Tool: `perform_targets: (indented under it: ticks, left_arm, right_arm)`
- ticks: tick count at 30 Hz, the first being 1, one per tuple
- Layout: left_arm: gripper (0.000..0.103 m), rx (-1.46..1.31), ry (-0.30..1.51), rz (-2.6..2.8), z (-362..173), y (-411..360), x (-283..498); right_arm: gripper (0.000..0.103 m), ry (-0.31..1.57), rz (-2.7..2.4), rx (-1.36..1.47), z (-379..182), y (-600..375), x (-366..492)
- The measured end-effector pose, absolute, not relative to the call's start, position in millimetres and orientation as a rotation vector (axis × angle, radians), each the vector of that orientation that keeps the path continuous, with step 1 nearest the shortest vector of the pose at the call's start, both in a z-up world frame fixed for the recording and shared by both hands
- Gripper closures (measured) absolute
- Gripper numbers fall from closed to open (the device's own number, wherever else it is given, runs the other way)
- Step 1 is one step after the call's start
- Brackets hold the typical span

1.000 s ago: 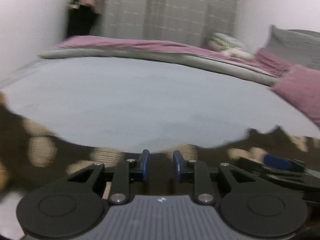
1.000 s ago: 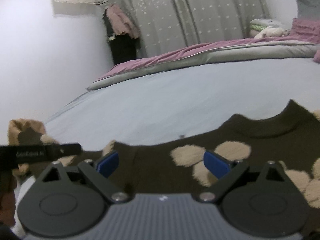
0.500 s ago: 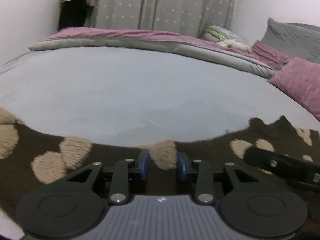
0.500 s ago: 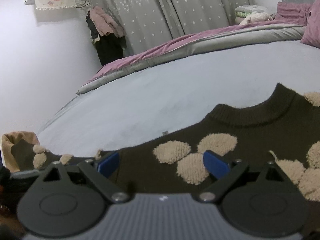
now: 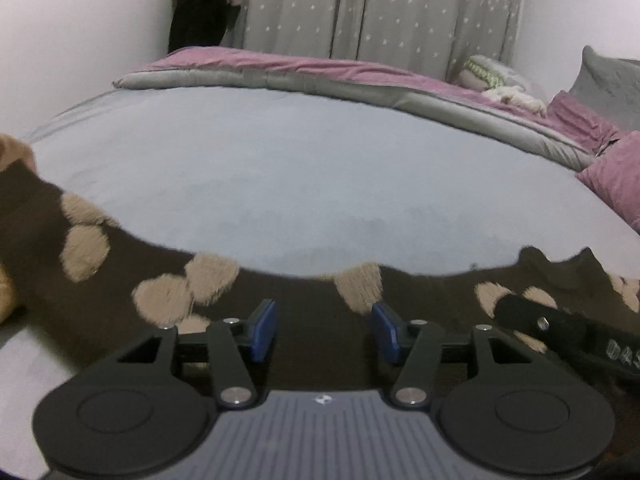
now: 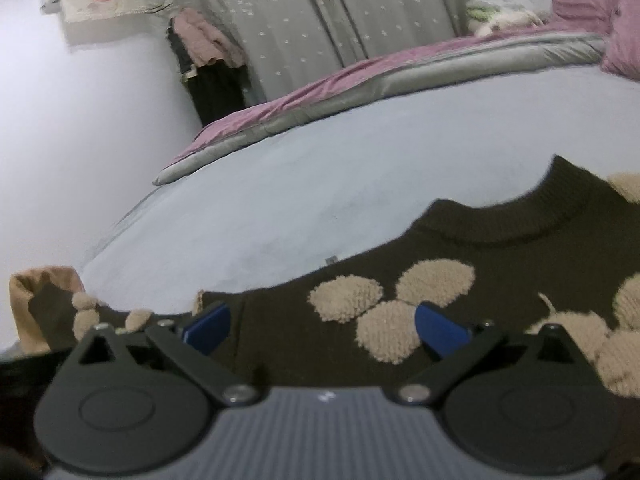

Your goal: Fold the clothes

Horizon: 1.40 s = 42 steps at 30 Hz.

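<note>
Dark brown sweater (image 6: 500, 248) with fuzzy beige blotches, pale blue-grey bedsheet (image 5: 320, 176) ahead of the grippers, pink-and-grey duvet (image 5: 320, 76) beyond, grey curtain (image 5: 384, 12) (small white stars), blue finger pads (image 5: 262, 330), pink pillow (image 5: 616, 176).

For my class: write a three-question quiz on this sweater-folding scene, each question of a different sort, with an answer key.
1. True or false: the left gripper has its jaws apart, with nothing pinched between them.
2. Multiple choice: the brown sweater lies on A) a wooden floor, B) the pale blue bed sheet, C) a chair.
3. Fill in: the right gripper hovers over the sweater with its jaws ____.

Key: 1 true; 2 B; 3 open.
</note>
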<state>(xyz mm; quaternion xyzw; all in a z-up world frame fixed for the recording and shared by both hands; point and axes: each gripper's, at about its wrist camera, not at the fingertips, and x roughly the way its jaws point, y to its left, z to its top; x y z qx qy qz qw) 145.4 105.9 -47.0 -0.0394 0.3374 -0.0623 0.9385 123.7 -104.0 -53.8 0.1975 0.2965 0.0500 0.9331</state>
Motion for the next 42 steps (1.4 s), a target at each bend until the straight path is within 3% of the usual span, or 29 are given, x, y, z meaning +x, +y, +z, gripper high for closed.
perform_targets:
  ticks: [5, 15, 20, 24, 42]
  left_arm:
    - [0.043, -0.055, 0.750, -0.097, -29, 93, 123]
    - [0.019, -0.052, 0.762, -0.127, -2, 65, 68]
    - [0.016, -0.072, 0.752, -0.173, 13, 50, 47]
    - [0.001, -0.115, 0.742, -0.242, 22, 37, 32]
    - [0.000, -0.066, 0.801, -0.214, -16, 5, 29]
  right_arm:
    - [0.000, 0.645, 0.070, 0.376, -38, -116, 109]
    - [0.000, 0.638, -0.067, 0.312, 22, -172, 53]
    - [0.000, 0.604, -0.116, 0.216, 54, -188, 17]
    - [0.000, 0.591, -0.169, 0.206, 67, -204, -11]
    - [0.000, 0.678, -0.297, 0.235, 18, -236, -35]
